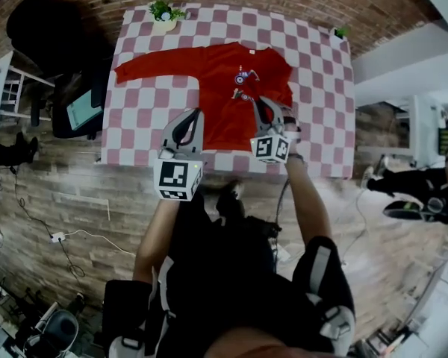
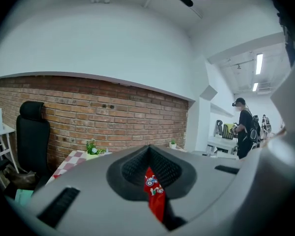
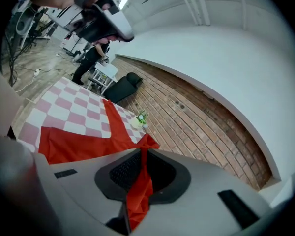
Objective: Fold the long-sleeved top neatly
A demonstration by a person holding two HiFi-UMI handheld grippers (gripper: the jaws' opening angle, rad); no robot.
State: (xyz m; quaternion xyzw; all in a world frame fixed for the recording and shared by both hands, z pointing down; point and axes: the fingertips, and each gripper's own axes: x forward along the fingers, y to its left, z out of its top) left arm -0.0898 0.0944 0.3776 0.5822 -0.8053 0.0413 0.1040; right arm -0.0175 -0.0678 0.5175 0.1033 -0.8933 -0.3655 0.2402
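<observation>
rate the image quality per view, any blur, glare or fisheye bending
Head view: strong fisheye, the checked table edges bow, the red top is fairly sharp, the corners smear. Left gripper view: black vignette, ceiling lights glare, foreground soft. Right gripper view: tilted horizon, black corners, even light.

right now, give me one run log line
left hand-held gripper shut | right hand-held gripper shut on red top | rest lying on checked table

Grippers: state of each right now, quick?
Left gripper: closed; red long-sleeved top shows between its jaws, grip cannot be told.
Right gripper: closed on the red long-sleeved top.
</observation>
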